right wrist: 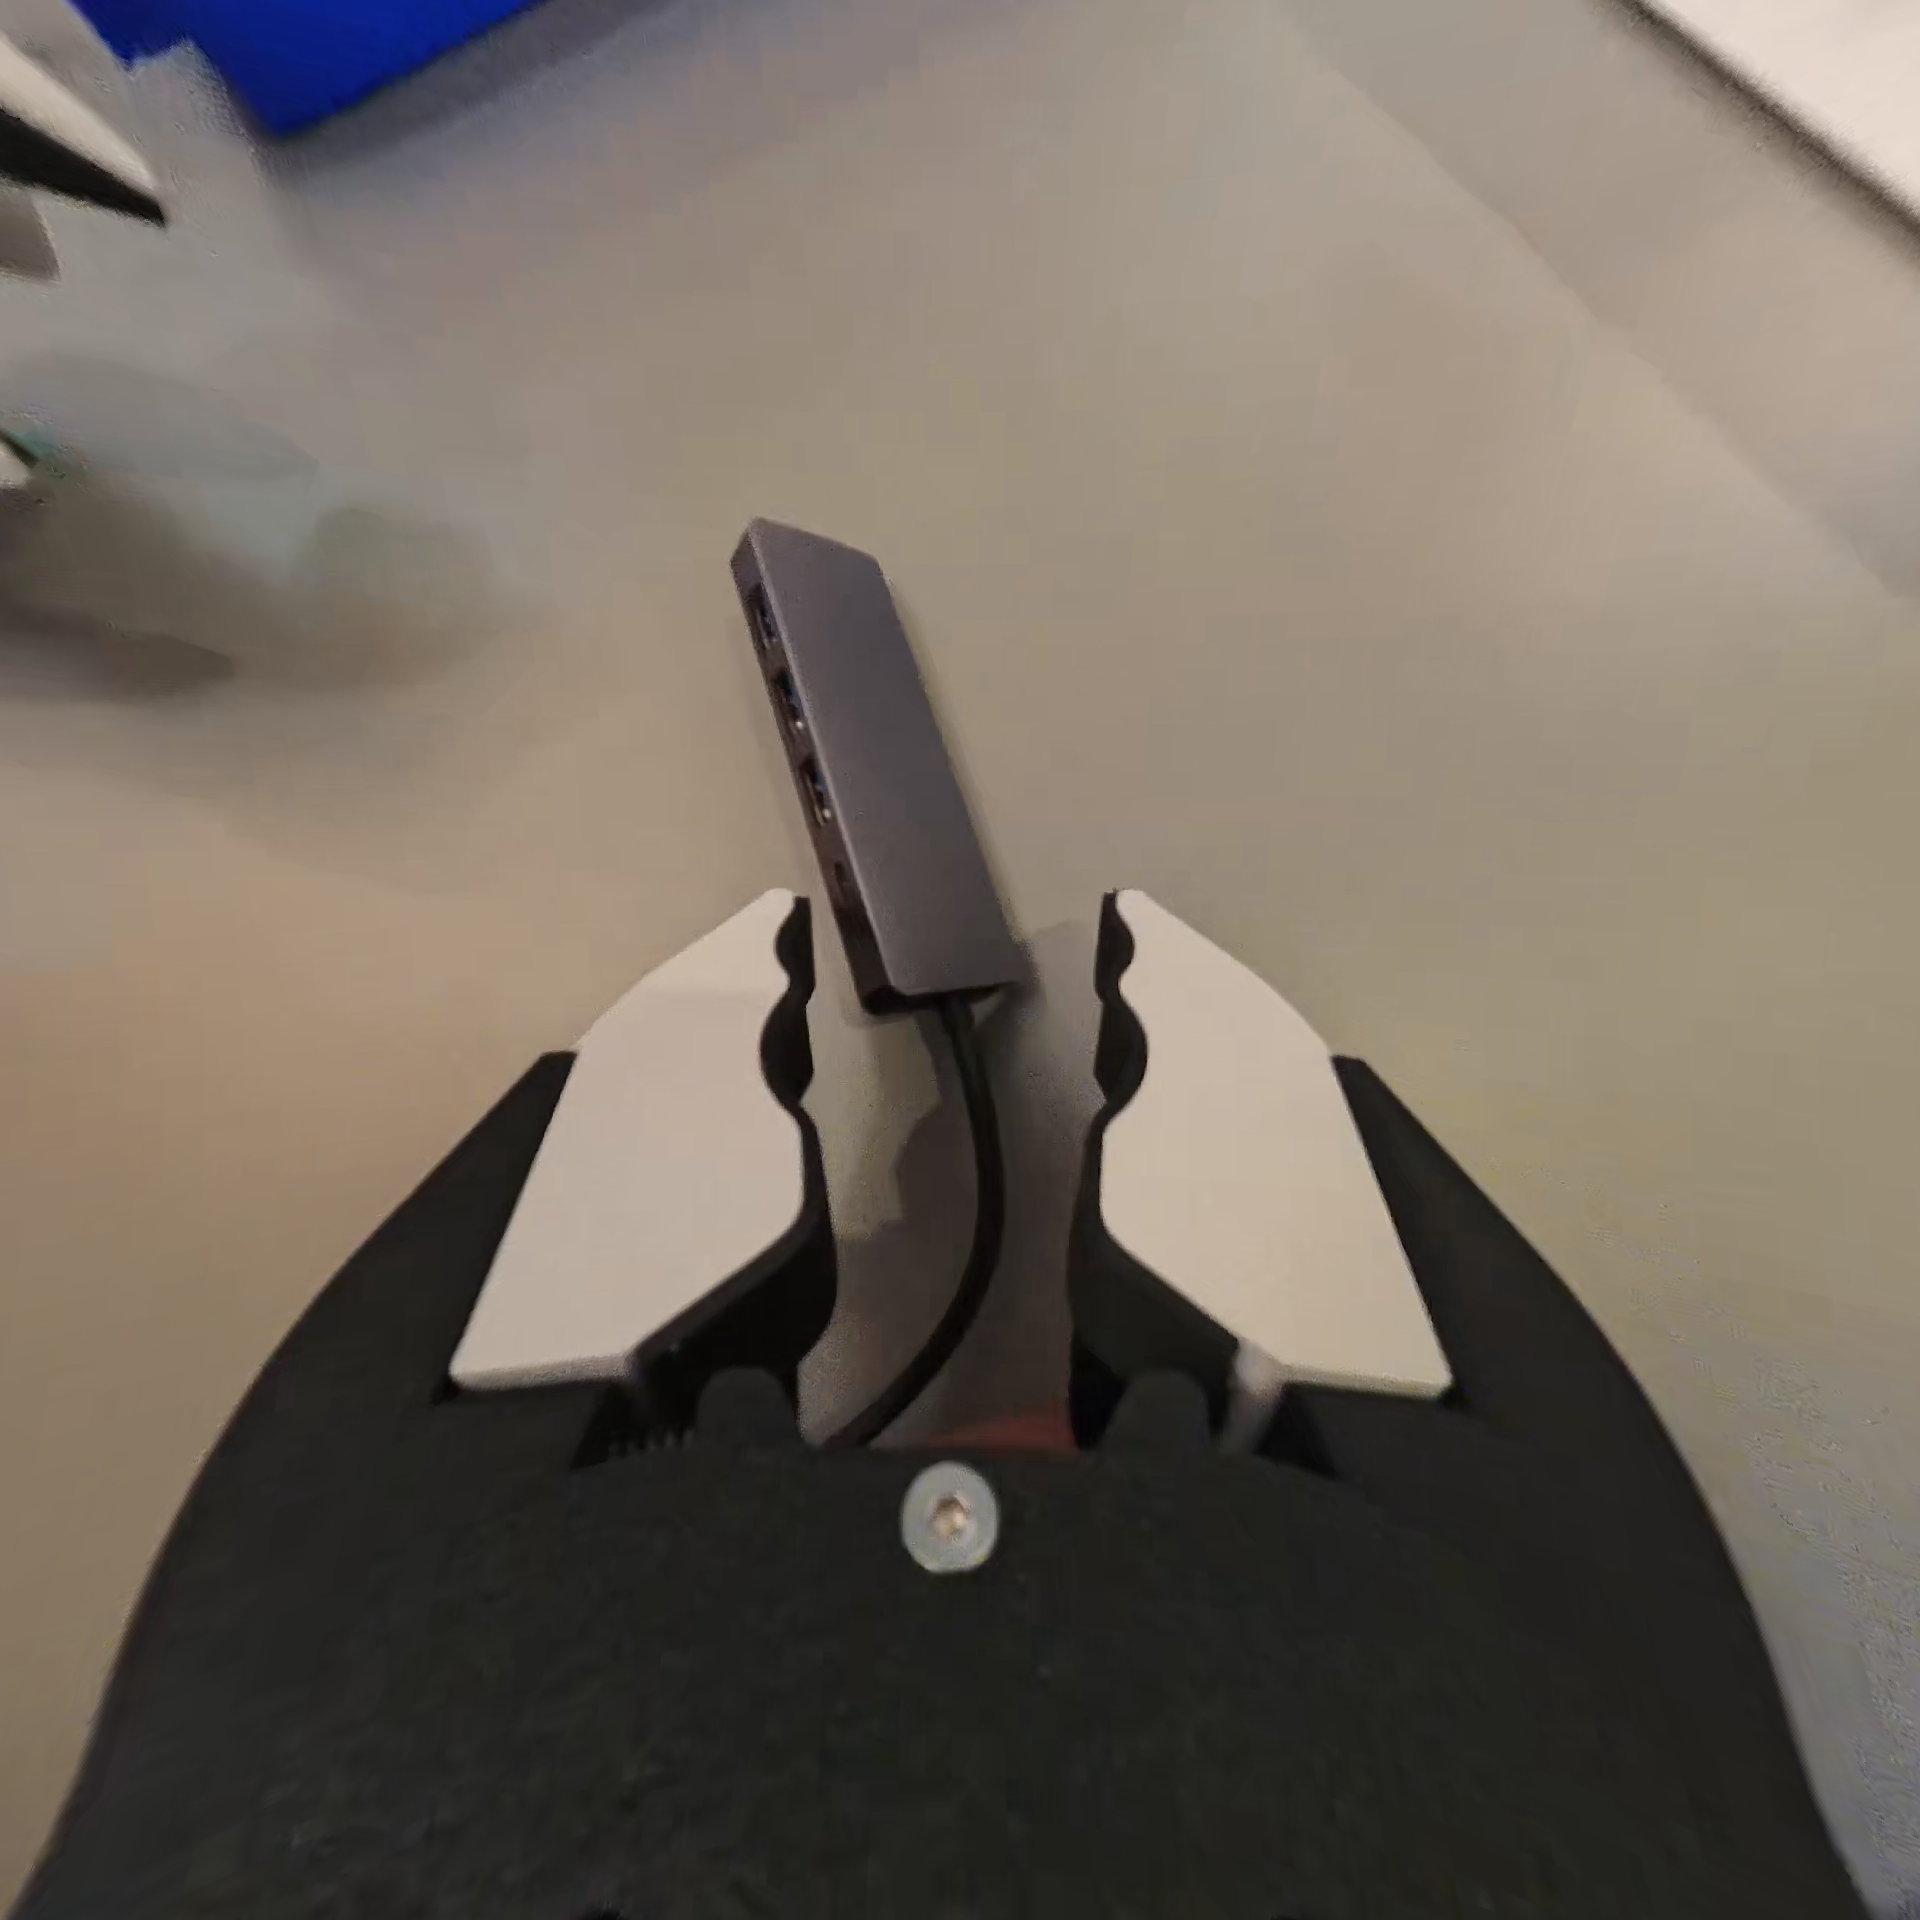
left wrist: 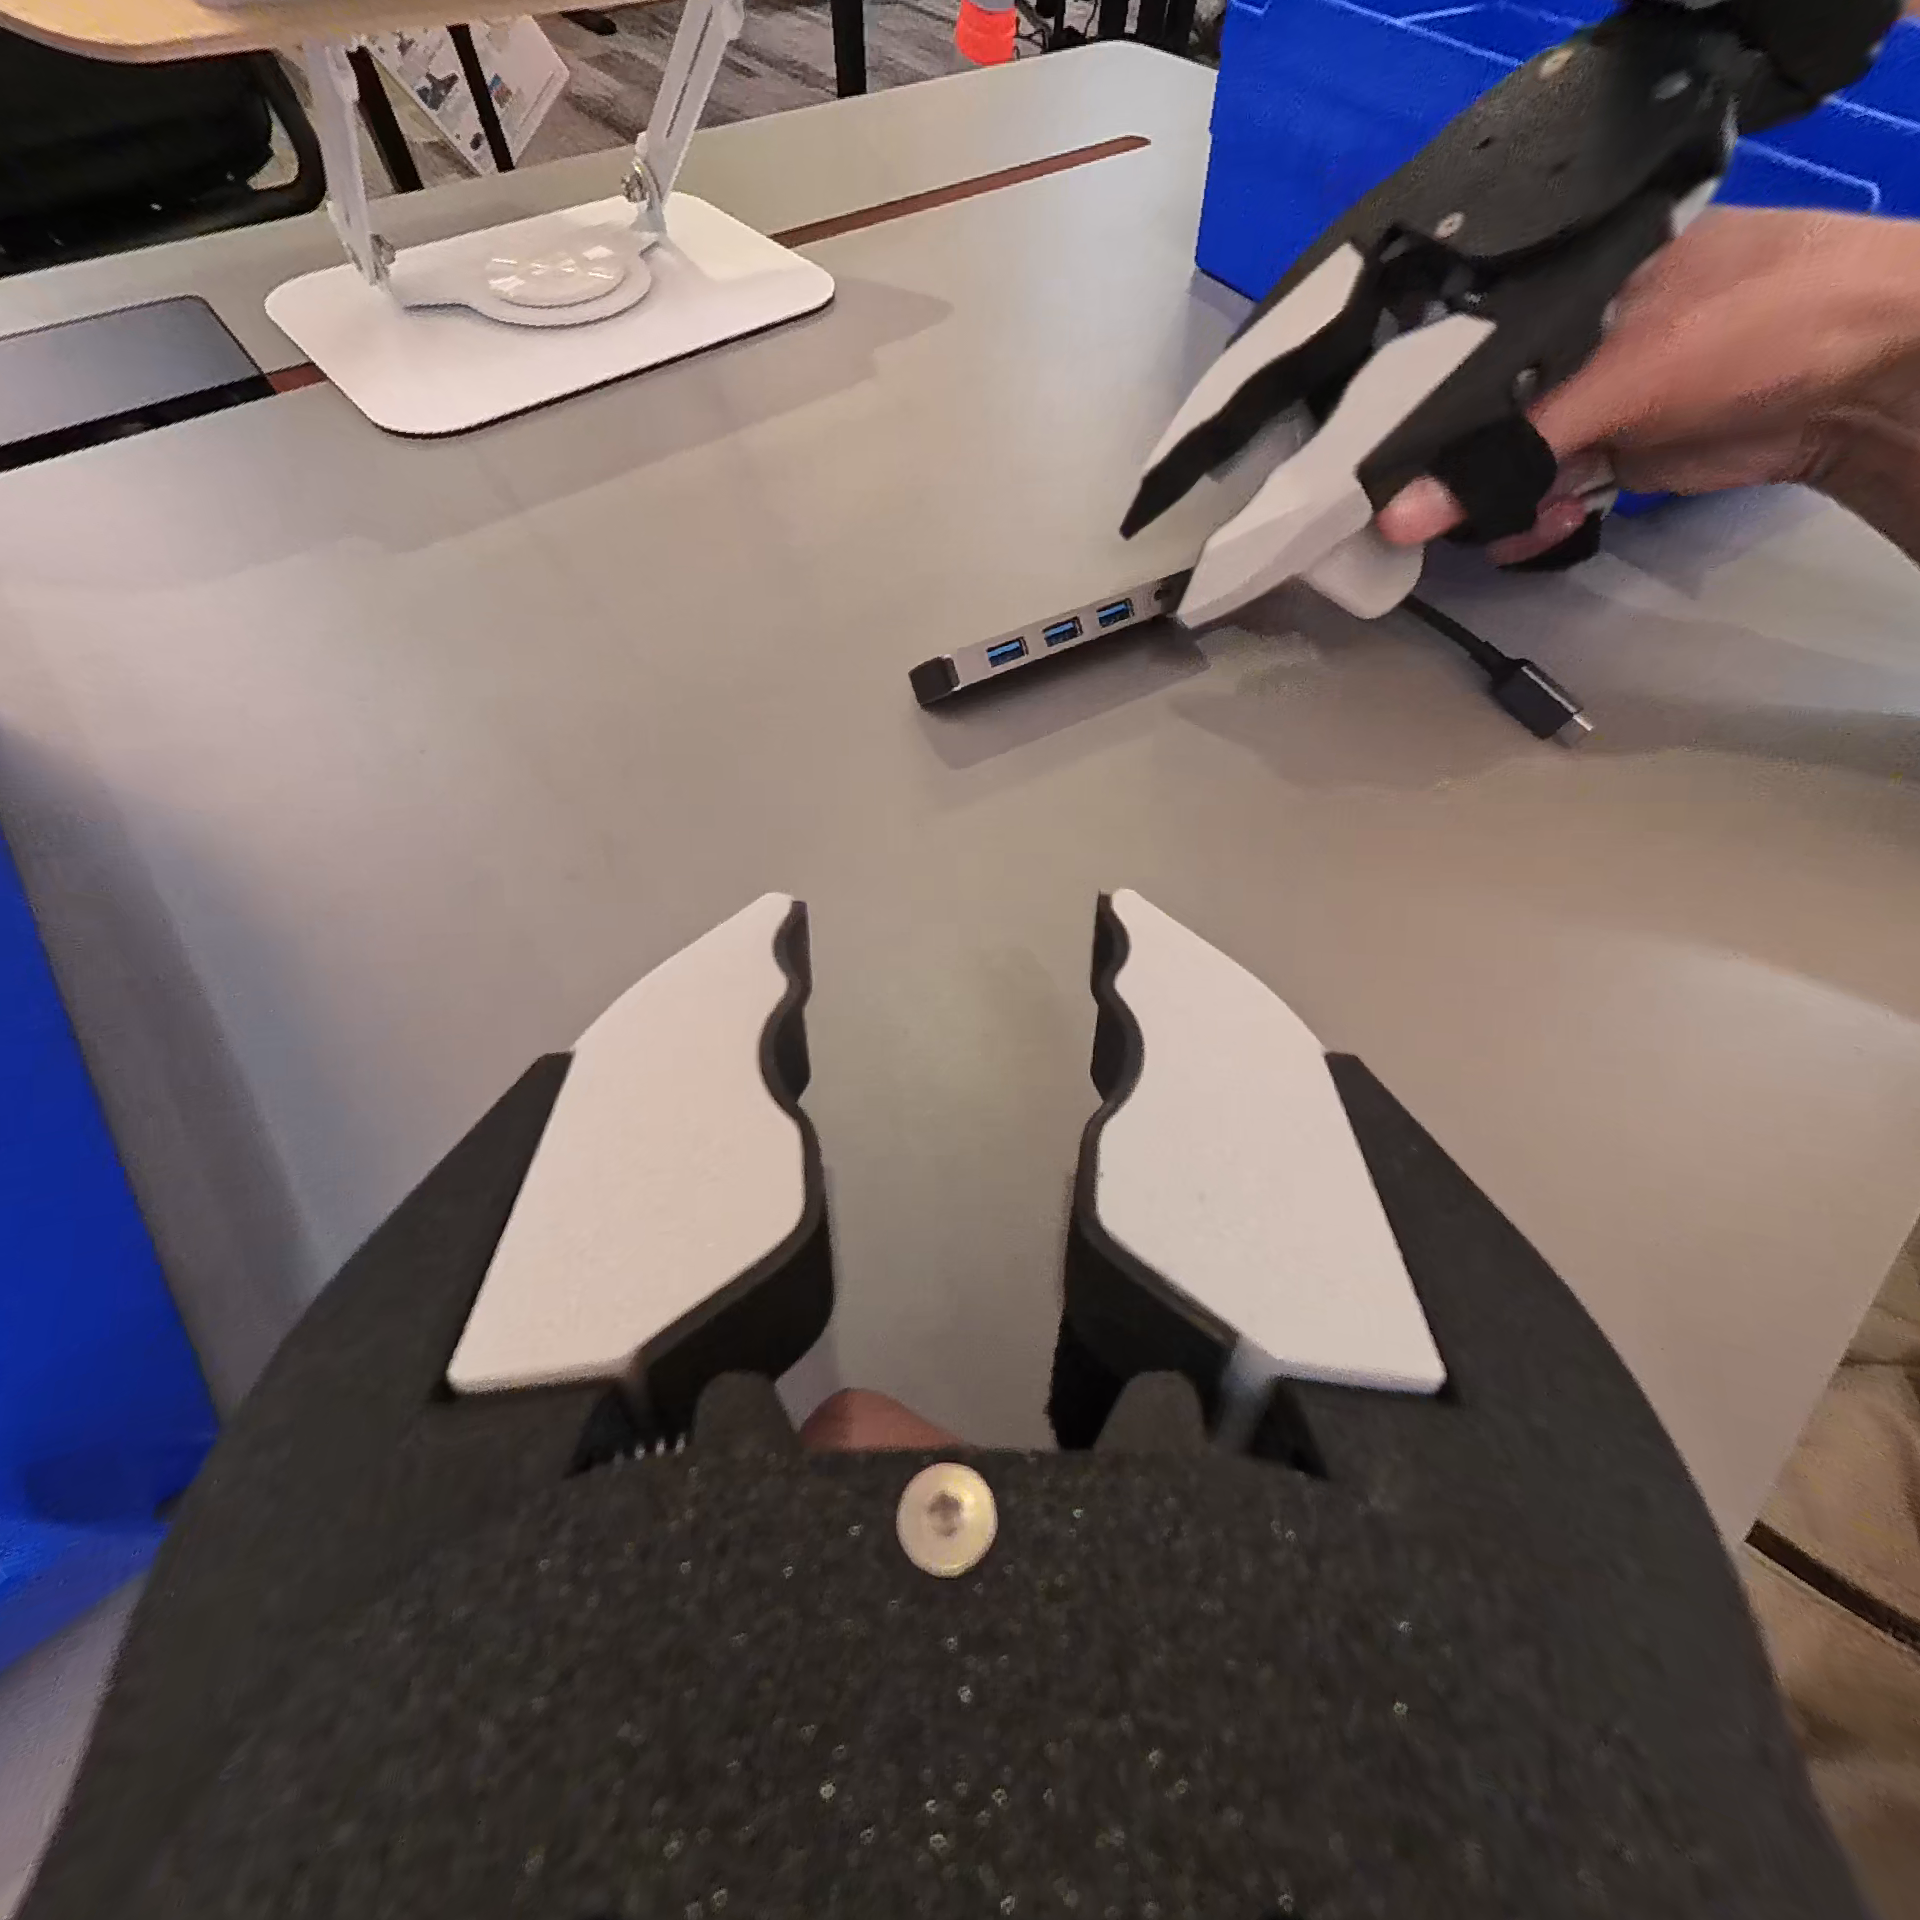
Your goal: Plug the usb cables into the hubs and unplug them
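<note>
Both grippers gape empty, left gripper (left wrist: 951, 925) idle, right gripper (right wrist: 951, 925) straddling the USB hub (right wrist: 873, 769) at twelve o'clock; nothing looks plugged yet.

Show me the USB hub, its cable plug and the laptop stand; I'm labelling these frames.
USB hub (right wrist: 878, 769): right wrist view, grey top face.
Cable plug (left wrist: 1548, 701): left wrist view, dark connector body.
Laptop stand (left wrist: 717, 312): left wrist view, white base plate.

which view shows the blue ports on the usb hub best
The left wrist view: it faces the port side of the usb hub, so three blue ports read clearly. The right wrist view sees the hub mostly from above, its ports foreshortened along the left edge and slightly blurred.
</note>
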`<control>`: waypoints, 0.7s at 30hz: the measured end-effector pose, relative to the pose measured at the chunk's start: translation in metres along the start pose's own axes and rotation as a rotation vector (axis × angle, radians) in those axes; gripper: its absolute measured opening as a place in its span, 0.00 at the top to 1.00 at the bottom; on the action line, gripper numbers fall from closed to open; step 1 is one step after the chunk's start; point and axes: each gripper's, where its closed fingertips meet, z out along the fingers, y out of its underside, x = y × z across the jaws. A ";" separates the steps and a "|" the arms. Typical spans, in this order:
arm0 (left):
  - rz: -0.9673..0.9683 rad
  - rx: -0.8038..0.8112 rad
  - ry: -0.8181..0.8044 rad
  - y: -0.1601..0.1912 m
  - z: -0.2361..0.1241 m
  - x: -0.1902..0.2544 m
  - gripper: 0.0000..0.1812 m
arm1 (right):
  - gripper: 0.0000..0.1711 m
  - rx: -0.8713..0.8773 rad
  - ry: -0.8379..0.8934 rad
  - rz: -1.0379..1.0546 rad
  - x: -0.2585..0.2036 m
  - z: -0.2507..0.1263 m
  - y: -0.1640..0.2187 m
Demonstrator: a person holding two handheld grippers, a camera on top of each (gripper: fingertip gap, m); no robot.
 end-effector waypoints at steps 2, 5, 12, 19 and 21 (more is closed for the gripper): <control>0.001 -0.002 0.009 0.001 0.000 0.002 0.71 | 0.70 0.004 -0.041 0.088 0.003 0.000 0.003; -0.001 -0.005 0.026 0.001 0.000 0.005 0.71 | 0.68 -0.010 -0.123 0.173 0.000 0.005 0.006; 0.006 -0.020 0.037 0.004 0.002 0.008 0.71 | 0.78 -0.068 -0.170 0.130 -0.010 0.011 0.008; 0.011 -0.033 0.037 0.007 0.006 0.009 0.71 | 0.79 -0.076 -0.096 -0.091 -0.014 0.013 0.011; 0.014 -0.036 0.034 0.007 0.006 0.009 0.71 | 0.80 -0.070 -0.052 -0.186 -0.015 0.013 0.012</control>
